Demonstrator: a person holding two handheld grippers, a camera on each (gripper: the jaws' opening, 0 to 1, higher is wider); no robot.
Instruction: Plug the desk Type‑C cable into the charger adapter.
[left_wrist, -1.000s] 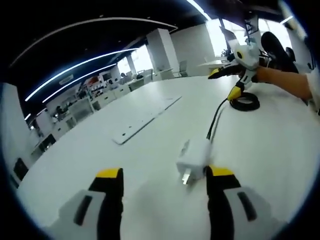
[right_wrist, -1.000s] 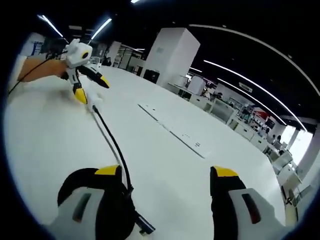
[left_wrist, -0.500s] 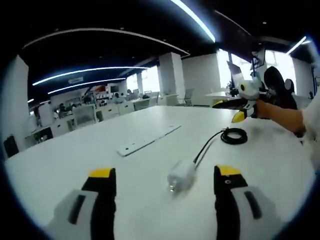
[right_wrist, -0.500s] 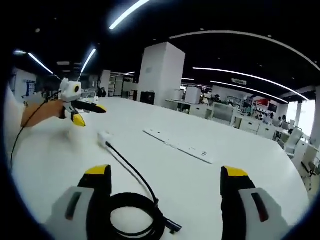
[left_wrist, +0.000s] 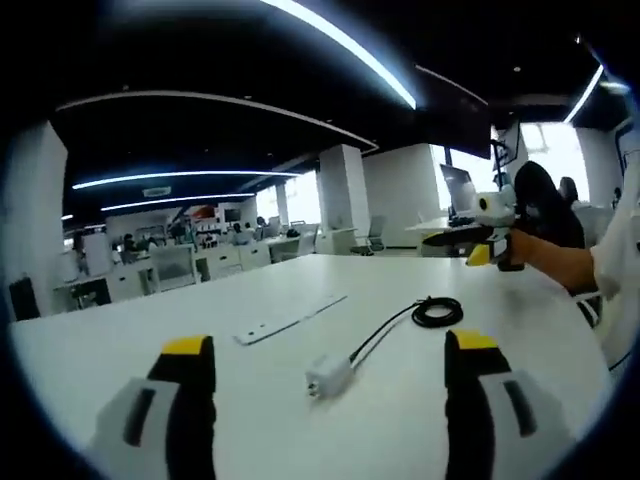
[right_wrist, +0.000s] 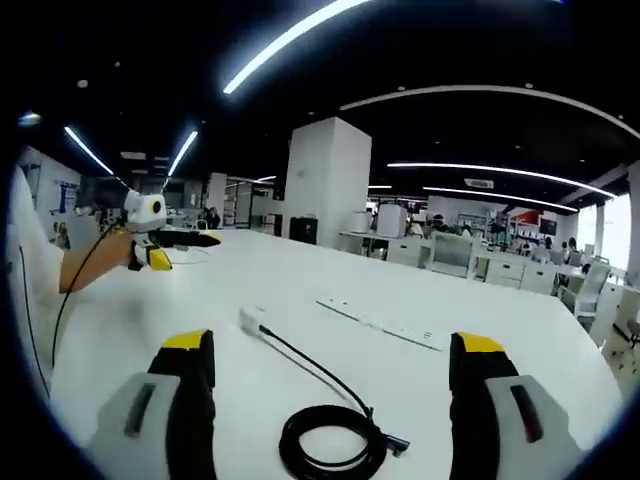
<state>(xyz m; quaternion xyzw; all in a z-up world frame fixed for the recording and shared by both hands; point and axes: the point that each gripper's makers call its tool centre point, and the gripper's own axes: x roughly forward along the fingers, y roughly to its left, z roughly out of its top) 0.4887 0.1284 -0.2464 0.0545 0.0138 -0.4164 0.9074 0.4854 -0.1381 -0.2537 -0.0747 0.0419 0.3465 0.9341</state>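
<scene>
A white charger adapter (left_wrist: 329, 377) lies on the white table (left_wrist: 120, 335), its metal prongs facing me, with the black Type-C cable (left_wrist: 378, 332) running from its back to a coil (left_wrist: 437, 312). My left gripper (left_wrist: 330, 372) hovers open, back from the adapter, holding nothing. In the right gripper view the coil (right_wrist: 332, 443) lies between my open right gripper (right_wrist: 331, 367) fingers, a free plug end (right_wrist: 396, 443) beside it, and the cable leads away to the adapter (right_wrist: 254, 321). Each gripper appears in the other's view, the right gripper (left_wrist: 478, 237) and the left gripper (right_wrist: 160, 240), held in a hand above the table.
A long white power strip (left_wrist: 290, 317) lies flat on the table beyond the adapter, also the power strip (right_wrist: 380, 324) past the cable. A person's forearm (left_wrist: 560, 268) reaches in from the right. Desks, chairs and a white column (right_wrist: 325, 185) stand beyond the table.
Both grippers have drawn back and up from the table, so adapter and coil look smaller and farther. Adapter and cable lie where they were.
</scene>
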